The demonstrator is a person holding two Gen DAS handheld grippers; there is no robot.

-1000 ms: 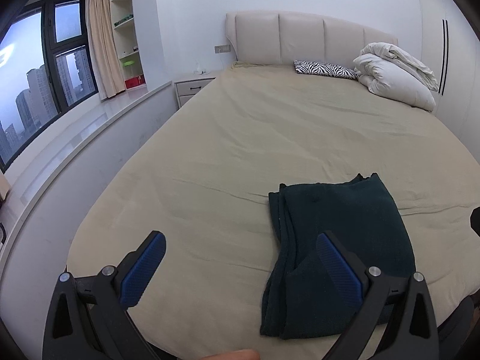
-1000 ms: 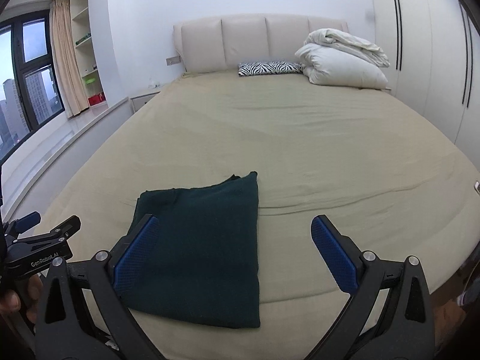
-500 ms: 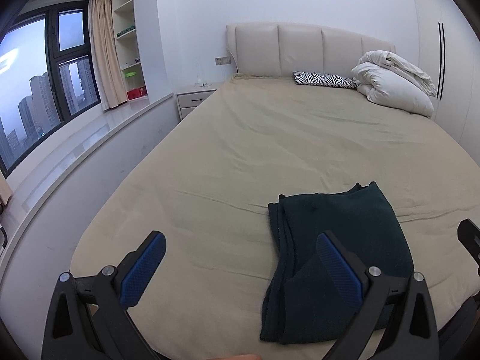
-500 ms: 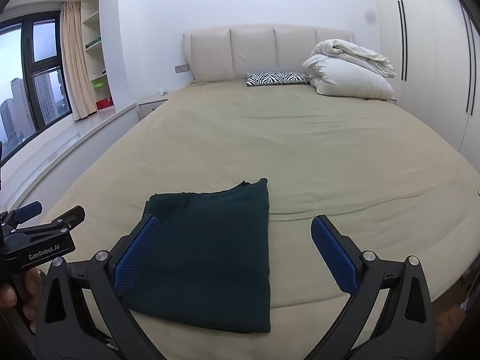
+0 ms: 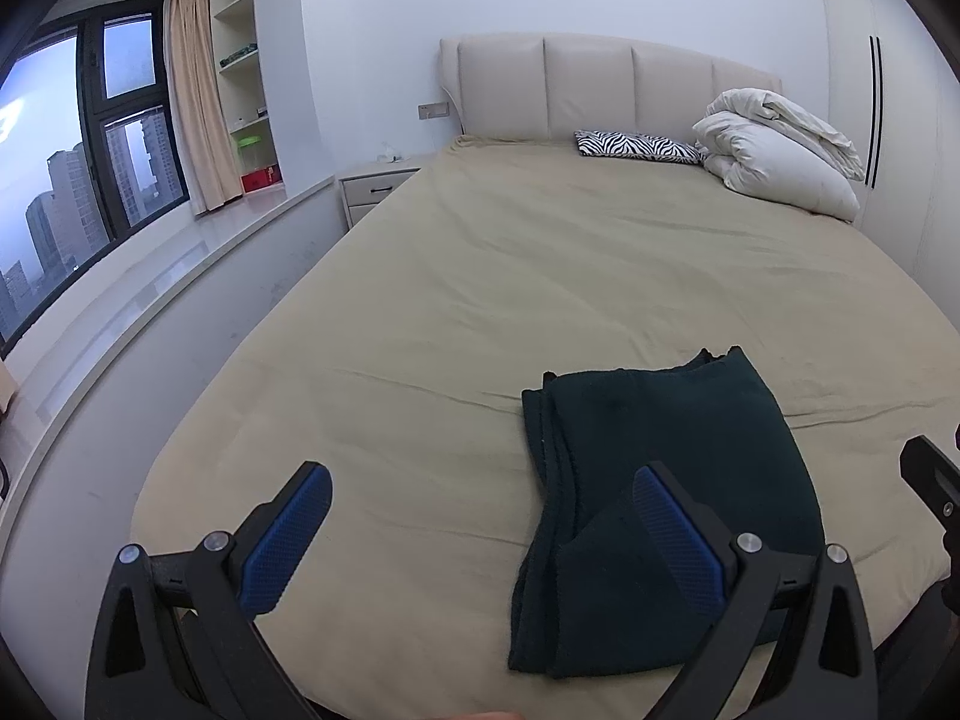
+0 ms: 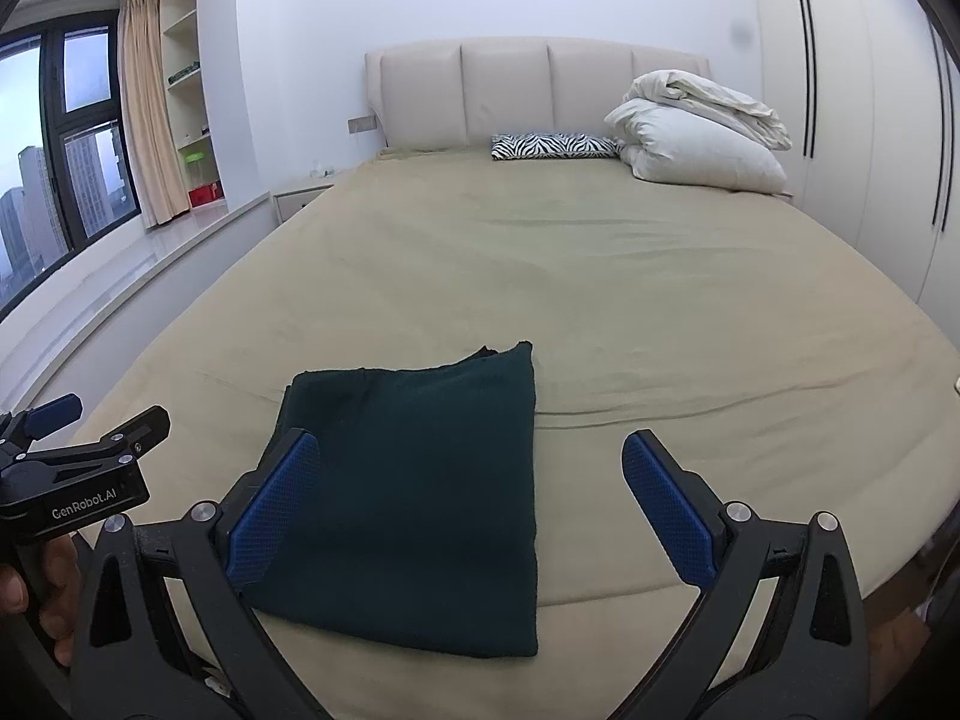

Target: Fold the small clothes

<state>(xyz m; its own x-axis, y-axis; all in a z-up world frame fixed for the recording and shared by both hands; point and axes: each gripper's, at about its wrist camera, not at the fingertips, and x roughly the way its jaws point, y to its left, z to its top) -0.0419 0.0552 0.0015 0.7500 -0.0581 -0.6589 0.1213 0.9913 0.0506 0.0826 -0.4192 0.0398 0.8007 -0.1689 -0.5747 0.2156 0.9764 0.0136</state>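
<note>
Folded dark green garment (image 6: 420,480) on bed (image 6: 600,276), left hand-held gripper (image 5: 480,534) and right hand-held gripper (image 6: 471,504) both released, empty

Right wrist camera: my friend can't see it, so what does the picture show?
A folded dark green cloth lies flat on a beige bed, below the open right gripper. White bedding and a zebra pillow sit by the headboard.
</note>
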